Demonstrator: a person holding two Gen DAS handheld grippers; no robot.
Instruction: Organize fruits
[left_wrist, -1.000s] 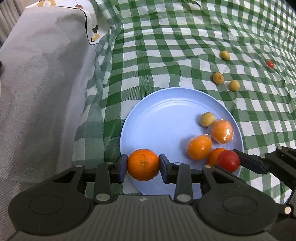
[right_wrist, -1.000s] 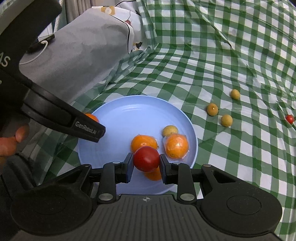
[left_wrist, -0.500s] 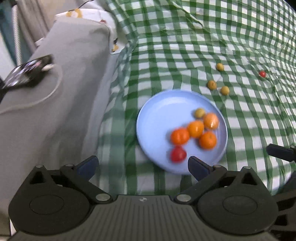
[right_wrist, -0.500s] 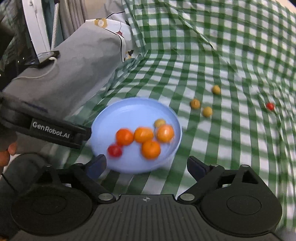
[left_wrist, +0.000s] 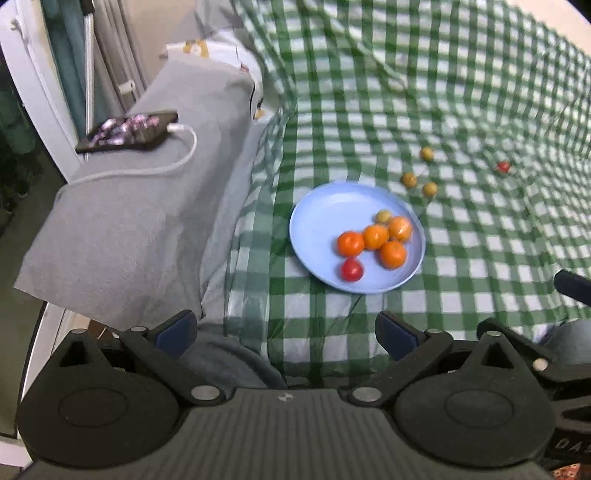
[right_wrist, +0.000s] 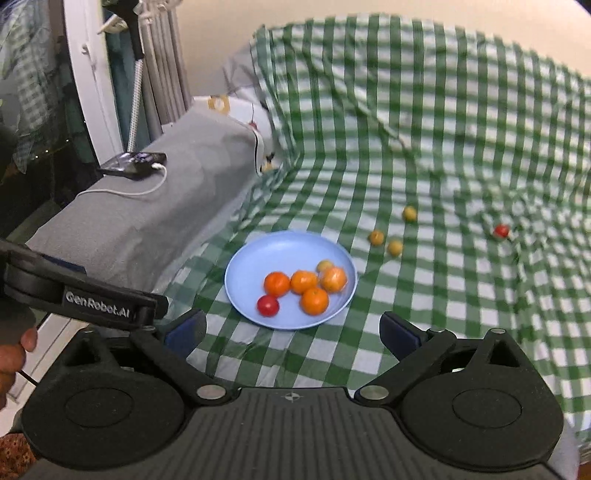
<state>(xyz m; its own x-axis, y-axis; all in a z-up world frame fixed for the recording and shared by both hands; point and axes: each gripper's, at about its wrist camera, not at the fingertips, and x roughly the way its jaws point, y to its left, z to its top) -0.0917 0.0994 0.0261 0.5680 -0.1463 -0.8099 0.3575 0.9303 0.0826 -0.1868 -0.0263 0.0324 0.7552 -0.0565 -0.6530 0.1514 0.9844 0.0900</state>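
Both the left gripper (left_wrist: 286, 328) and the right gripper (right_wrist: 291, 328) are spread wide with nothing held. Four oranges, a red tomato (left_wrist: 351, 270) and a small yellow fruit are gathered on the round pale-blue plate (left_wrist: 321, 210) on the green-and-white checked cloth (right_wrist: 443, 147).

Plate (right_wrist: 258, 258) holds fruit pile (right_wrist: 303, 288) w/ 3 small fruits (right_wrist: 391, 236) behind-right — phone (right_wrist: 135, 164) far left.
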